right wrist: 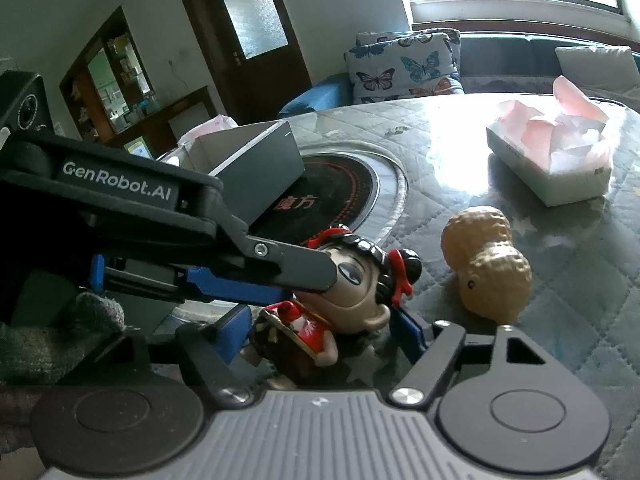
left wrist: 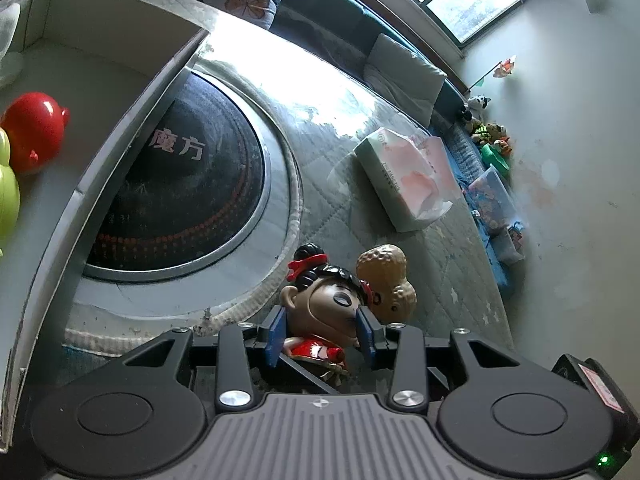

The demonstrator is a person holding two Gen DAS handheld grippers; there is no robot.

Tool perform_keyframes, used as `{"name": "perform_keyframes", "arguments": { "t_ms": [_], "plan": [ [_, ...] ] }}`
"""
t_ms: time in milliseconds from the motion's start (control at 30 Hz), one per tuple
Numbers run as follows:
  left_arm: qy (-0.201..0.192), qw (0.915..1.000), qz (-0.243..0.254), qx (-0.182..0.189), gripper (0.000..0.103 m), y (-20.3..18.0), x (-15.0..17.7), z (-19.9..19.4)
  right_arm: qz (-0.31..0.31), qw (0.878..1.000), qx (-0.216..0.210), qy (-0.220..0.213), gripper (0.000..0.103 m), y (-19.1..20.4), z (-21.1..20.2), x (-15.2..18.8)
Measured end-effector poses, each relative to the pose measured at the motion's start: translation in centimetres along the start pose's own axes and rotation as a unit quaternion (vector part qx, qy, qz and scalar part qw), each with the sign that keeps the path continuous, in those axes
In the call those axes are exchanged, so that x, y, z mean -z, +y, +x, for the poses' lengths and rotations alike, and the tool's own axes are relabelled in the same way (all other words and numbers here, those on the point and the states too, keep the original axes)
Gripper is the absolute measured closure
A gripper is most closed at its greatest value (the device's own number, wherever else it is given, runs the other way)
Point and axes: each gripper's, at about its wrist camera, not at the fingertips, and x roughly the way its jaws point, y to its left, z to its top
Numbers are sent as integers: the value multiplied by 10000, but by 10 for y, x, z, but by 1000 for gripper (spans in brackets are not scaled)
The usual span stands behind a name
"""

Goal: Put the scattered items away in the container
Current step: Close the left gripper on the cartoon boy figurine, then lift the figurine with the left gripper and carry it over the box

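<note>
A doll figurine (left wrist: 324, 312) with black hair, red ribbons and a red outfit lies on the quilted table cover. My left gripper (left wrist: 322, 330) has its blue pads on both sides of the doll's head, shut on it. In the right wrist view the doll (right wrist: 352, 292) lies between my right gripper's (right wrist: 320, 334) blue fingers, which stand wide around its body; the left gripper's finger (right wrist: 280, 264) crosses over it. A tan peanut toy (left wrist: 386, 280) (right wrist: 488, 264) lies just beyond. The white box (left wrist: 116, 80) (right wrist: 248, 152) holds a red toy (left wrist: 34, 130) and a green toy (left wrist: 6, 200).
A round black cooktop (left wrist: 180, 200) is set in the table, partly under the box. A tissue box (left wrist: 408, 178) (right wrist: 556, 160) with pink tissue stands farther right. Sofa cushions (right wrist: 404, 66) and small toys (left wrist: 490, 136) lie beyond the table edge.
</note>
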Motion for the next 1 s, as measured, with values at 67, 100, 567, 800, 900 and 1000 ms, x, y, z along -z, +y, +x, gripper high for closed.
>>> {"name": "perform_keyframes", "arguments": {
  "t_ms": [67,100,567,800,900,1000],
  "plan": [
    [24,10000,-60,-9,62,1,-1,0,-7,10000,5,-1,26,0,0,0],
    [36,10000,-92,-6,62,1,-2,1,-8,10000,5,-4,26,-1,0,0],
    [-31,9998,-161,-93,57,-1,1,3,-5,10000,33,-24,27,1,-2,1],
    [-110,9997,-196,-108,57,-2,4,-1,31,10000,-12,-21,30,2,-5,1],
    [-195,9997,-125,-75,57,-4,6,-7,7,10000,-16,-66,30,5,-10,1],
    [-313,9994,-144,3,58,-5,7,-19,-55,9999,-18,-123,30,10,-15,-1]
  ]
}}
